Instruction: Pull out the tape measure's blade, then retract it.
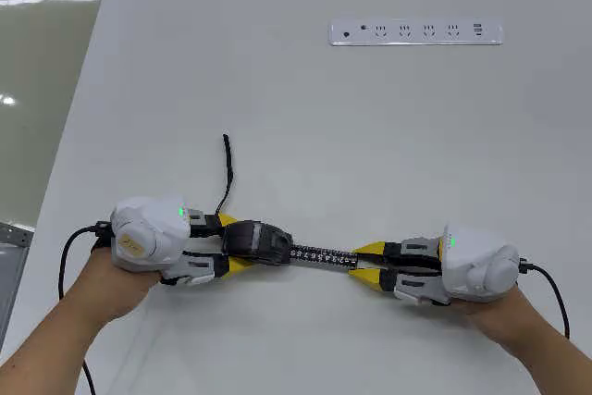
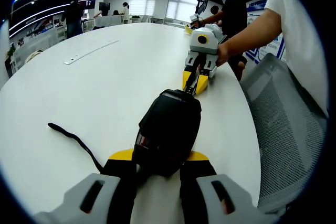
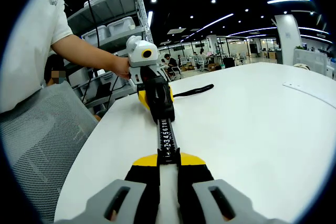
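While the tape measure's dark case [image 1: 259,241] rests on the white desk [image 1: 324,136], the left tool [image 1: 233,243] clamps it from the side away from the blade, its yellow-tipped jaws closed against the case's two flanks. In the left gripper view the case fills the gap between those jaws, bulging up above them.

From the other side of the case the blade [image 1: 322,254] runs out in a short straight stretch, dark with pale numerals, low over the desk. At the end of the blade farthest from the case, the right tool [image 1: 368,264] has its jaws drawn narrow and pinched on the blade; the right gripper view shows the strip entering between the two yellow tips. Both tools face each other across the case and blade, in one line.

A thin black strap [image 1: 227,168] leaves the case near the left tool's jaws and lies loose on the desk, trailing away from the case on the side far from the person. Well beyond the case, farther still than the strap's end, a white power strip [image 1: 416,32] lies flat on the desk. A hand [image 1: 102,275] grips the body of the left tool, behind the case
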Available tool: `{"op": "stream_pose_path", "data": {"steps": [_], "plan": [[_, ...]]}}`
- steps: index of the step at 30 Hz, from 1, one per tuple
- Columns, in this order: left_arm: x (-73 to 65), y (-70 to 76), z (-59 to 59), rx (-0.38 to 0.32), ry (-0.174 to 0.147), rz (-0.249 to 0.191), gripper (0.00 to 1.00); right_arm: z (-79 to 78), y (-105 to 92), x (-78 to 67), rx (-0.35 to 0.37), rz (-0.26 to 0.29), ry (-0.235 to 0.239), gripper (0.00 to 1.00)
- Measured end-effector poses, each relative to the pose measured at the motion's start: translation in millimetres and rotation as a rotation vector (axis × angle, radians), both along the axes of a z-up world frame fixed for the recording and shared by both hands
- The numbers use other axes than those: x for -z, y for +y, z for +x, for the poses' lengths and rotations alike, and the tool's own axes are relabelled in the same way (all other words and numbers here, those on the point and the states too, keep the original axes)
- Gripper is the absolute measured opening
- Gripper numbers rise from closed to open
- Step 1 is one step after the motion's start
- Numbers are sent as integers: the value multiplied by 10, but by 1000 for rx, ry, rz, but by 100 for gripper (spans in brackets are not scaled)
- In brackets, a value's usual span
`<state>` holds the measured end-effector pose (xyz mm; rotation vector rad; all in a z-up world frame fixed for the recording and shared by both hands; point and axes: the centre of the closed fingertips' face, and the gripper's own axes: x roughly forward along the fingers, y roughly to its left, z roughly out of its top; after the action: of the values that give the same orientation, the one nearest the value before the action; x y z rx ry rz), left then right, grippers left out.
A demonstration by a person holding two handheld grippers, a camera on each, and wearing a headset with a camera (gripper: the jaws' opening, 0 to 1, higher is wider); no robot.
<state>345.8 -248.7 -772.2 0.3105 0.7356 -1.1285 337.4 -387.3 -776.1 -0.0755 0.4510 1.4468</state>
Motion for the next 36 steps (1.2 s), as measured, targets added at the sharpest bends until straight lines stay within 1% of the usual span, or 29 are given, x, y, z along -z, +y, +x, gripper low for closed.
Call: {"op": "stream_pose_path", "data": {"steps": [11, 16, 25, 36], "plan": [[-11, -12, -7, -2, 1, -1, 28, 3, -59, 2, 10, -2, 4, 9], [-8, -8, -5, -1, 1, -1, 28, 3, -116, 0, 20, 0, 8, 9], [-5, 5, 2, -4, 0, 0, 28, 3, -165, -13, 30, -3, 2, 9], [0, 0, 2, -6, 0, 0, 28, 7, -252, 0, 44, 1, 11, 9]]}}
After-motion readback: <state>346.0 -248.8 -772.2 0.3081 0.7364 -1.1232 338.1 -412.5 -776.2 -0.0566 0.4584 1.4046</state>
